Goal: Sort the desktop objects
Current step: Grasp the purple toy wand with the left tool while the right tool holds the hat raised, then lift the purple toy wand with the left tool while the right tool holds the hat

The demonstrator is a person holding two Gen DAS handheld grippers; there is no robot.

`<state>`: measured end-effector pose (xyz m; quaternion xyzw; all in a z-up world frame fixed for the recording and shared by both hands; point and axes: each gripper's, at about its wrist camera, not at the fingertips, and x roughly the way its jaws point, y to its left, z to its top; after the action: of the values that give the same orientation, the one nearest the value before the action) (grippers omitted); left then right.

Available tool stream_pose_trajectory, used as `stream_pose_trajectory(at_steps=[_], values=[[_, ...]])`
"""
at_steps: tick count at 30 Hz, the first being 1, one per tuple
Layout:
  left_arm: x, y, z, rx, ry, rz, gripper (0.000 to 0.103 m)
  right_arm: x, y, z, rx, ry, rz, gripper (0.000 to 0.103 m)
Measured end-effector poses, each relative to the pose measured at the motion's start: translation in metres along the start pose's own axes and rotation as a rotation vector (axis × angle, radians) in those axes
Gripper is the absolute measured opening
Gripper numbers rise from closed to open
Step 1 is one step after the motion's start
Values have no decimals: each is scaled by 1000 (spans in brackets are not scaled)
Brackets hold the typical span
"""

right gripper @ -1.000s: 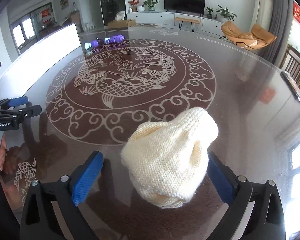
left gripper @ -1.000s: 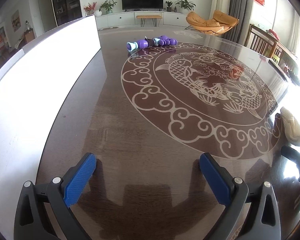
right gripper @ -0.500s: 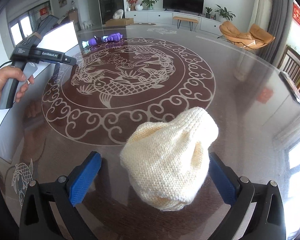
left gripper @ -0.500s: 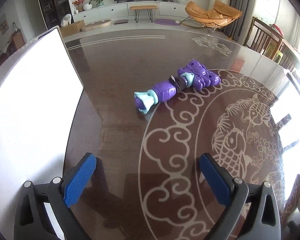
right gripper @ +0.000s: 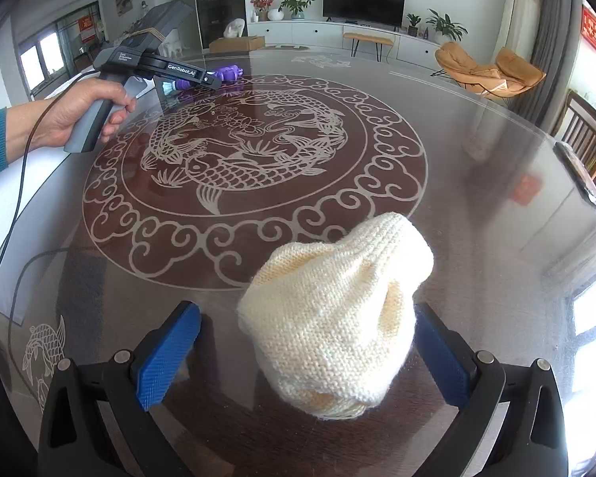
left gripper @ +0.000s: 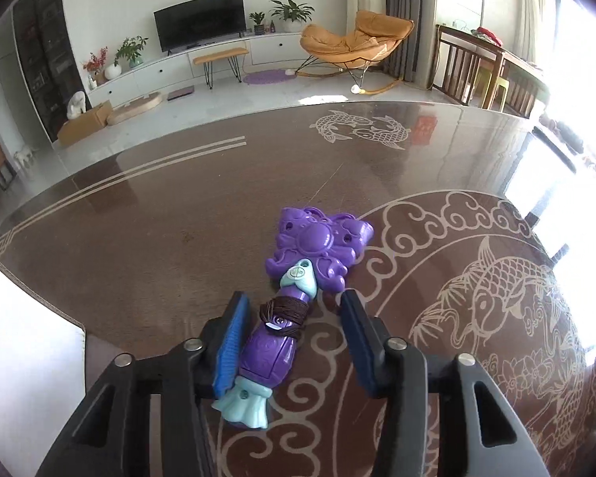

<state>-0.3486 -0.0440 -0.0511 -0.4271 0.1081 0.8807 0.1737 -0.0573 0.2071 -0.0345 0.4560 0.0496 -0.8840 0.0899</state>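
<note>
A purple toy wand (left gripper: 282, 330) with a pale blue end and dark cord round its handle lies on the brown patterned table (left gripper: 159, 238). My left gripper (left gripper: 294, 298) straddles the handle and its jaws are closing. The left pad touches the handle, while the right pad (left gripper: 355, 322) stands a little clear of it. A cream knitted hat (right gripper: 337, 318) lies between the fingers of my right gripper (right gripper: 306, 310), which is open with both pads off the wool. The right wrist view shows the left gripper (right gripper: 212, 79) far off at the wand (right gripper: 230, 73), held by a hand (right gripper: 87, 111).
A white board (left gripper: 20, 357) lies along the table's left side. The left gripper's cable (right gripper: 12, 218) trails over the table edge. Past the table are a TV cabinet, an orange lounge chair (left gripper: 349, 43) and wooden chairs (left gripper: 469, 67) at the right.
My left gripper has moved across the table up to the purple wand, and its jaws have narrowed around the handle. My right gripper and the hat have stayed put.
</note>
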Motion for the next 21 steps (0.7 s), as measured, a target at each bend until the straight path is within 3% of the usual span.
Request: stream_pose_trajectory(at_steps=[3,5,11,17,18,20,21], values=[[-11,-6,-14,-5,-5,31,21,0,0,0,0,0,0,103],[-25,-8,-32,-72,-17,17,21,0,0,0,0,0,0,103],[-87,-44,-112,-282,-19,-24,20,0,0,0,0,0,0,103],[-145,-95,-185,-340,19,-56,25,0,0,0,0,0,0,103],[-151,-101,-191,-337,18,-54,37,0,0,0,0,0,0,103],[-153,-109,-195,-312,15,-47,80,0,0,0,0,0,0,103],[-151,-113,-195,-285,23,-27,85,0,0,0,0,0,0,103]])
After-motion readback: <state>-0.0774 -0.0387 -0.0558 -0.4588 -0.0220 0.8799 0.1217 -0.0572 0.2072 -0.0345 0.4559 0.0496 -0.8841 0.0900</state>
